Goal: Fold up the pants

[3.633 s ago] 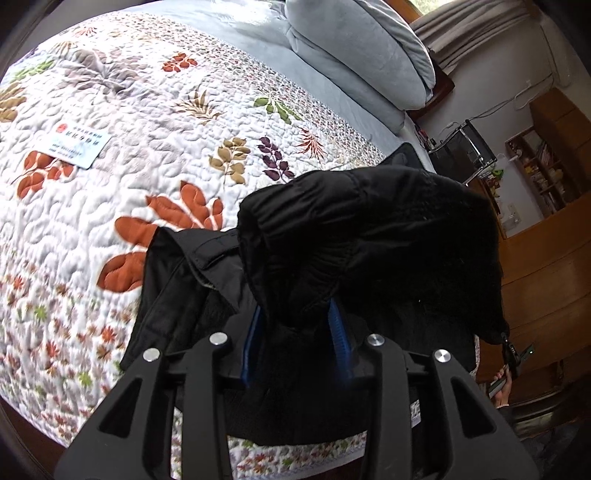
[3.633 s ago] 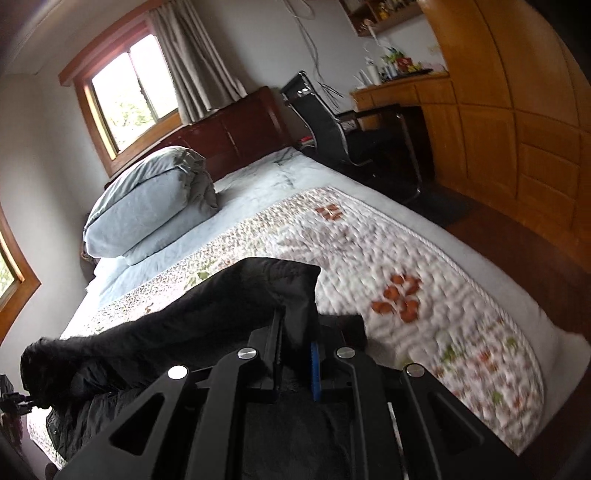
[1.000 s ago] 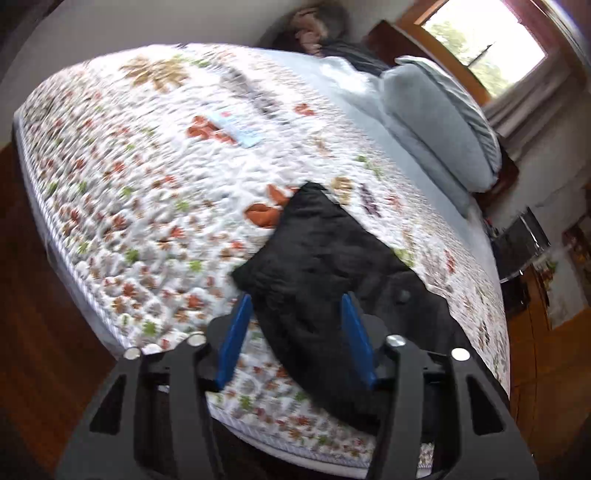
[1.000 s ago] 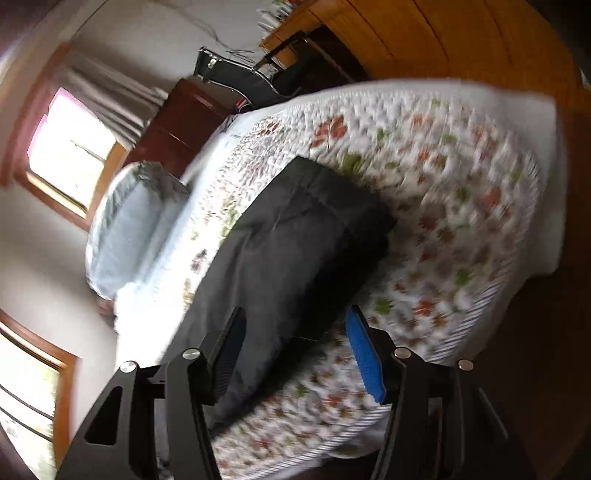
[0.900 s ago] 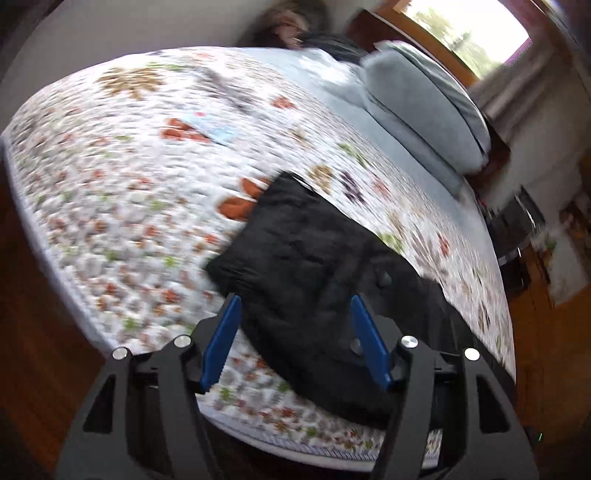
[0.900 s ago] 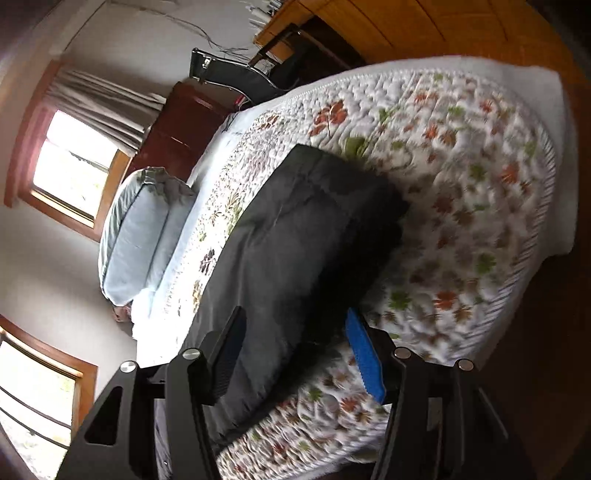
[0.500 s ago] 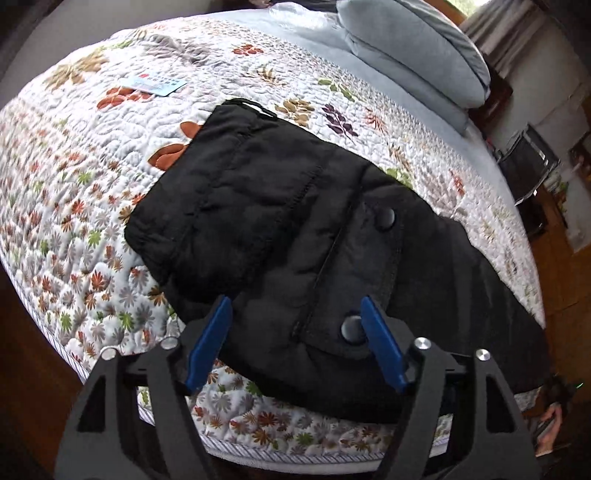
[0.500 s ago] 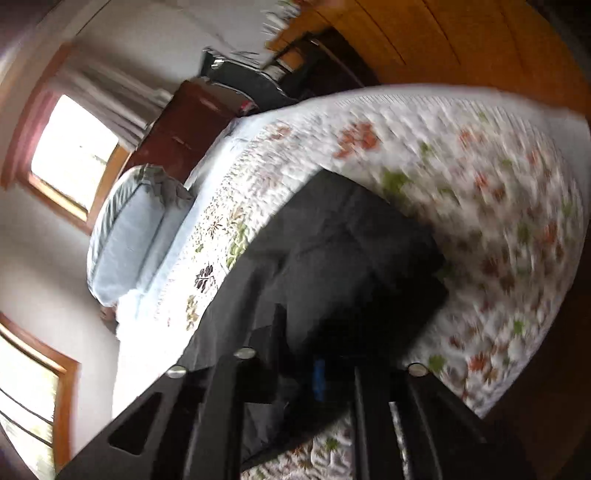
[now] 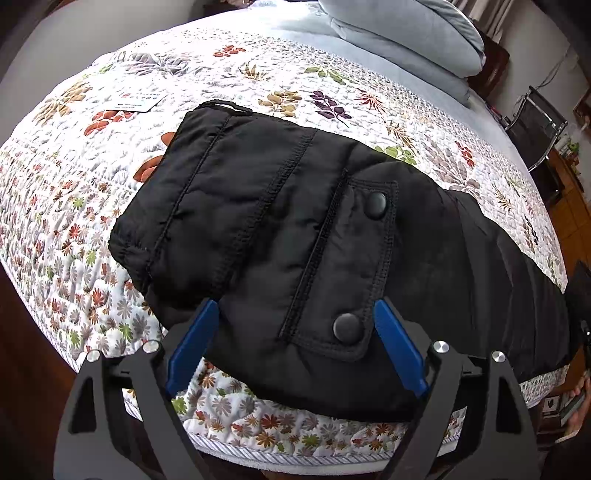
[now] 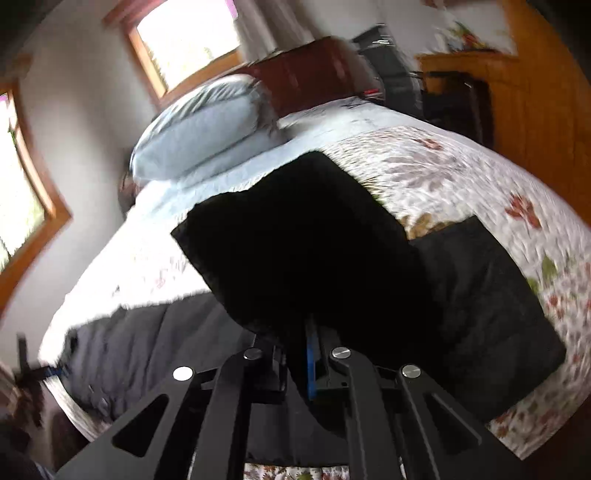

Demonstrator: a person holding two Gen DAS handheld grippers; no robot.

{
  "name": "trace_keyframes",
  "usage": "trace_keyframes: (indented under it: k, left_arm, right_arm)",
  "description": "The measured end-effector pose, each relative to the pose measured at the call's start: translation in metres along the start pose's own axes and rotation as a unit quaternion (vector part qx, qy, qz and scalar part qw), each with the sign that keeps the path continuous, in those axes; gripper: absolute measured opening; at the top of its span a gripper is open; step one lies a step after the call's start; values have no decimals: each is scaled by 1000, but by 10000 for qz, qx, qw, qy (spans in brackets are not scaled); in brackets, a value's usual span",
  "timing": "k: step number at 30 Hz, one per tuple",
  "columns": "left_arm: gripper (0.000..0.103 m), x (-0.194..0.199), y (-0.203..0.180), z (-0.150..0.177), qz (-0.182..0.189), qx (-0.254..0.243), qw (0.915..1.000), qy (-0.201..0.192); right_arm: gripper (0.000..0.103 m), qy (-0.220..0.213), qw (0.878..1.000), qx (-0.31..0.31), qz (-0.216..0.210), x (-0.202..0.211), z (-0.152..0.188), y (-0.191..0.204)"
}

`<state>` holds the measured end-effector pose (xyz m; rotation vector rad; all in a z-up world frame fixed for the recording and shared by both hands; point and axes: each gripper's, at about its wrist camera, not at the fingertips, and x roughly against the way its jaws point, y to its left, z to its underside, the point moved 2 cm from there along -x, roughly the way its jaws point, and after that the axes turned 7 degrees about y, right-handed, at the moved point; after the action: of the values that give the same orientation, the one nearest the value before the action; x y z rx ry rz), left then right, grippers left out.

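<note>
The black pants (image 9: 295,229) lay on the bed's floral quilt (image 9: 92,229) near its edge. The left gripper (image 9: 295,328) jaws were opening, straddling the pants. The right gripper (image 10: 301,354) jaws were clenched on a lifted fold of the pants.

bed (image 9: 229,448) | floral quilt (image 9: 92,229) | on it: blk pants (image 9: 280,221), card (image 9: 142,101), pillows (image 9: 399,33)

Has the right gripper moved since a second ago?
Yes. The right gripper, now shut on the black pants, has lifted their end up off the quilt.
</note>
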<state>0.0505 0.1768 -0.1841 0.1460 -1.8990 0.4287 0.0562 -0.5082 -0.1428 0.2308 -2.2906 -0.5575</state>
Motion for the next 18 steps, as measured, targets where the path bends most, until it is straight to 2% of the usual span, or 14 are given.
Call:
trace_keyframes:
  k: [2,4,6,7,9,13,15,17,18]
  left_arm:
    - [86,0,0,-1,14,0,10000,25]
    - [86,-2,2,-1,29,18,10000,34]
    - [86,-4,4,-2,66,75,9999,41]
    - [86,-5,5,-3,76,92,9999,40]
    - [87,-7,5,-3,68,88,9999,53]
    - [87,-7,3,-3,7,2,10000,53]
    - [85,0,4,-2,59,12,10000,1]
    - [85,15,8,0,97,86,9997,-208]
    - [85,24,13,2,35,145,9993,-352]
  right_arm:
    - [7,-233,9981,-554,-145,16,-1,-26]
    - [7,-361,9922,-1194,-55,30,2,-60]
    - [8,-243,9856,-1654,253,34,8,-90]
    - [13,-83,9804,-1912,463,32,13,-109]
    - [19,249,9742,-2164,596,25,23,-130]
    - [26,284,9711,-2342,373,23,37,-139]
    - [36,311,9720,-2299,376,26,39,-132]
    - [50,381,9735,-2198,505,31,40,-127]
    - [53,435,9749,-2082,652,33,41,-119]
